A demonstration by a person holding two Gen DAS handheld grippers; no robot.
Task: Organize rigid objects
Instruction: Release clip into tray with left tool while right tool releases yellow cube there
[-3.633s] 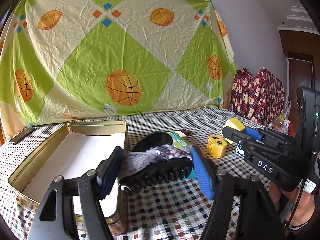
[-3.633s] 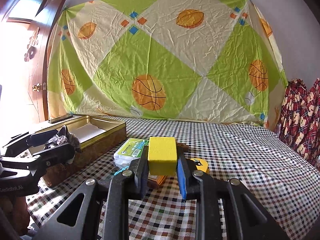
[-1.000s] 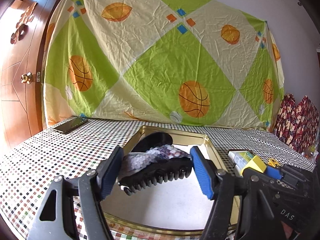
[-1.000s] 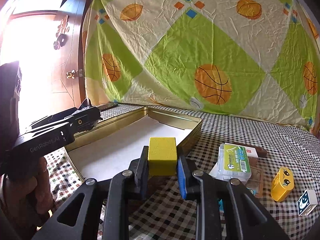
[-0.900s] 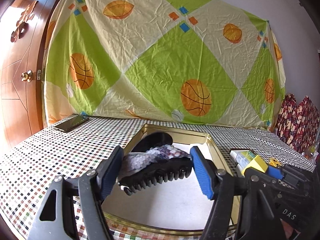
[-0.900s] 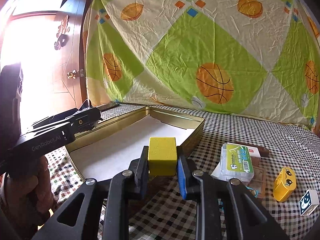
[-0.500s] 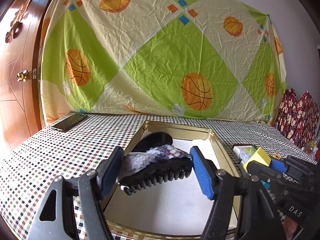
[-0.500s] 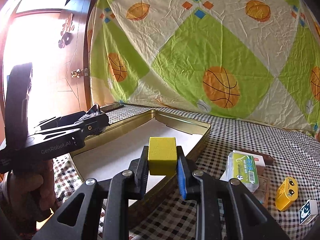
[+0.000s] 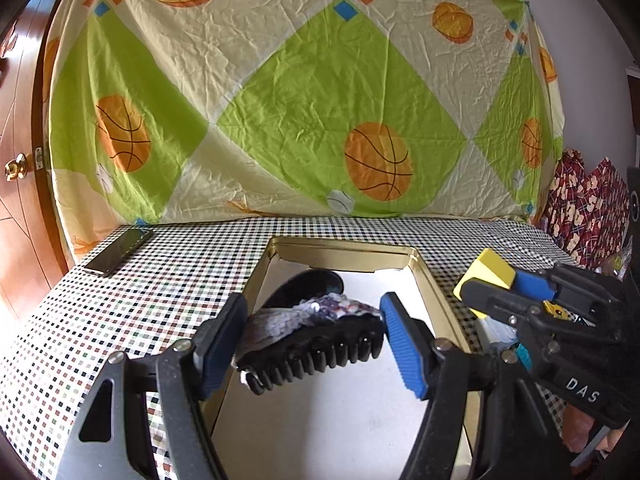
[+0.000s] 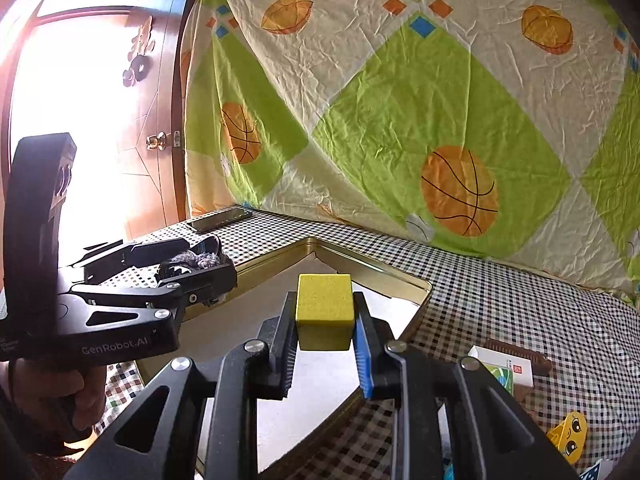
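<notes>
The black toothed hair claw with its knitted purple cover [image 9: 316, 340], clamped in the left tongs [image 9: 312, 344], and the yellow foam block [image 10: 325, 312], clamped in the right tongs [image 10: 325, 344], hang over the shallow gold metal tin [image 9: 436, 292], where the crowded tongs could collide on release.

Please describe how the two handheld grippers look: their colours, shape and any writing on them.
Both grippers are black, with angular frames that have triangular cut-outs and silver bolts. Each has one blue ribbed pad and one dark one. The left gripper reads "GenRobot.AI" on its side; the right gripper shows "DAS". No cable or sleeve is visible.
</notes>
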